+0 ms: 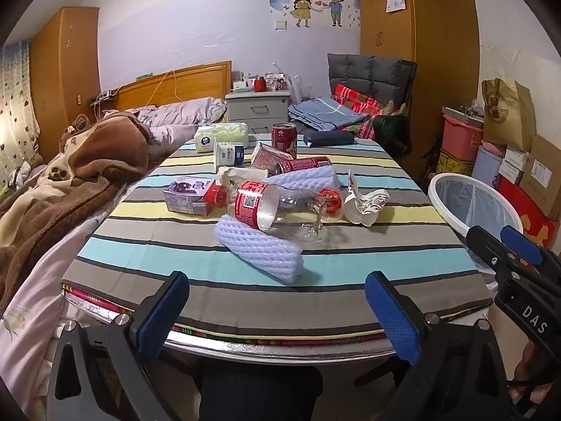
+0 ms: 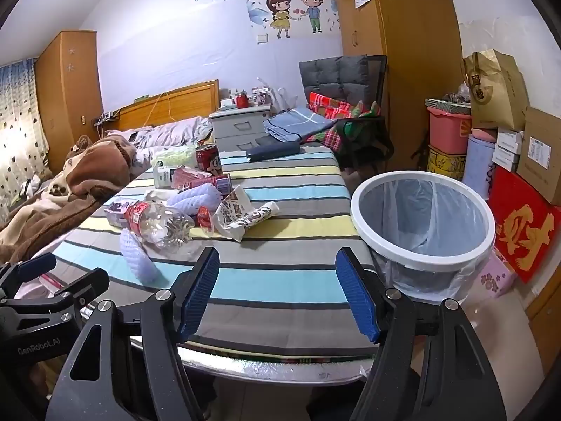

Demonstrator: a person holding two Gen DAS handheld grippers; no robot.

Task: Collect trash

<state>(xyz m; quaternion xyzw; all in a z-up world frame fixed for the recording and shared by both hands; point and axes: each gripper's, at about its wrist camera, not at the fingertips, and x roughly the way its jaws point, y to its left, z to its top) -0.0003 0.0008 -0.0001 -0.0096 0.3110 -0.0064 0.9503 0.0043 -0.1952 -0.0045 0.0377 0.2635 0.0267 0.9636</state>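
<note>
A pile of trash lies mid-table on the striped cloth (image 1: 175, 256): a clear plastic bottle with a red label (image 1: 277, 207), a white foam net sleeve (image 1: 259, 249), crumpled white paper (image 1: 364, 203), a purple carton (image 1: 189, 194), and red cans (image 1: 303, 165). The bottle (image 2: 157, 224) and paper (image 2: 238, 215) also show in the right wrist view. A white-rimmed bin with a plastic liner (image 2: 424, 217) stands at the table's right edge. My left gripper (image 1: 277, 301) is open and empty at the near table edge. My right gripper (image 2: 277, 291) is open and empty, left of the bin.
An upright red can (image 1: 284, 137), a tissue pack (image 1: 221, 135) and a dark case (image 1: 328, 138) sit at the table's far end. A bed with a brown blanket (image 1: 70, 175) lies left. Boxes and bags (image 2: 508, 133) are stacked right of the bin. A chair (image 1: 371, 80) stands behind.
</note>
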